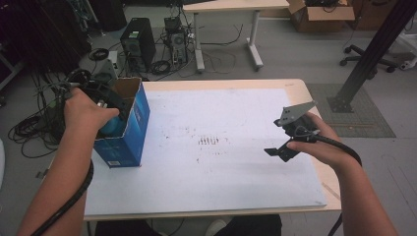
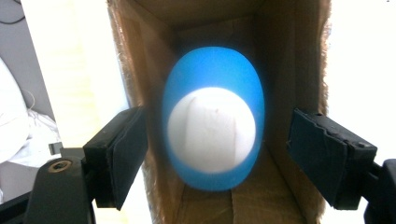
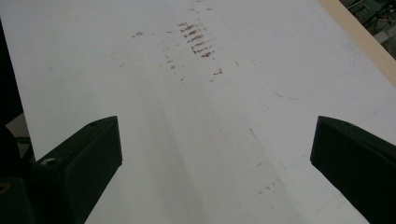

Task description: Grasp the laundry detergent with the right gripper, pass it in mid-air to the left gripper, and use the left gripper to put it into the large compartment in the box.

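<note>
The counter (image 1: 295, 88) carries a white sheet (image 1: 236, 123) that covers most of its top, leaving a strip of pale wood along the far and right edges. Near the middle of the sheet lies a cluster of short brown marks (image 1: 208, 141), seen also in the right gripper view (image 3: 196, 39). At the left edge of the sheet stands a blue carton (image 1: 129, 129), upright, with its top open and its brown cardboard interior exposed. The left tongs (image 1: 105, 101) are held over this opening by the person's left hand (image 1: 83, 115), pointing down into the carton. In the left gripper view the jaws stand apart, one on each side of the opening, with nothing clamped between them. Inside the carton (image 2: 289, 46) sits a blue egg-shaped object (image 2: 213, 119) with a white round face turned toward the camera (whether it rests on the bottom or is wedged against the walls cannot be told). It lies between the two jaws as seen along them, touching neither. The right tongs (image 1: 280, 152) are held by the right hand (image 1: 319, 142) above the right part of the sheet, well apart from the carton. In the right gripper view the jaws are spread wide over bare white sheet (image 3: 196, 140), holding nothing.
</note>
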A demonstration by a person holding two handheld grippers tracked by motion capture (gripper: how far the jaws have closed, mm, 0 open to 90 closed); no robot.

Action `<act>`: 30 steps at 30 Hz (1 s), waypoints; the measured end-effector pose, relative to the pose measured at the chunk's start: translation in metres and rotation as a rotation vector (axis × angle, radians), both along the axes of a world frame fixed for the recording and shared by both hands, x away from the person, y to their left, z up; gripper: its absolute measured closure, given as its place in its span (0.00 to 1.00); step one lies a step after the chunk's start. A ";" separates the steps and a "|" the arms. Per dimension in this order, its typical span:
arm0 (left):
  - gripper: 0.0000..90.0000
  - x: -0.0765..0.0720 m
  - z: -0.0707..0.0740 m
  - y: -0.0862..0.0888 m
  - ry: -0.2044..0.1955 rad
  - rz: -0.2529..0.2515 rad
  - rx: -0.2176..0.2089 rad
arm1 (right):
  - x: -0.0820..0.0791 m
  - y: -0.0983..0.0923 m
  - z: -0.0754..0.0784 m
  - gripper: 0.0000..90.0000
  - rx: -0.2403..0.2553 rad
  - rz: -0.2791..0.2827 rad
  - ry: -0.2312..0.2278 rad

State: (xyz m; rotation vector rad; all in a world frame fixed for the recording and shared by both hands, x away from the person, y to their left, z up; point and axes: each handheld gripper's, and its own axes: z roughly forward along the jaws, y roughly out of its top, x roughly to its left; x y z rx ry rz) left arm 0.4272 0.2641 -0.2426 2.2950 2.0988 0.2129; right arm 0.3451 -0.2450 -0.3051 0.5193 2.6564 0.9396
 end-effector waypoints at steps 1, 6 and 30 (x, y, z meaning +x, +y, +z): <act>0.22 -0.001 0.002 0.001 -0.009 -0.002 0.000 | 0.000 0.000 0.000 0.02 0.000 0.000 0.000; 0.21 -0.003 0.013 0.003 -0.025 -0.006 -0.004 | -0.001 0.001 0.002 0.02 -0.001 0.001 -0.004; 0.06 -0.011 0.070 -0.046 -0.125 -0.260 0.013 | -0.009 -0.004 0.009 0.02 -0.003 -0.011 -0.009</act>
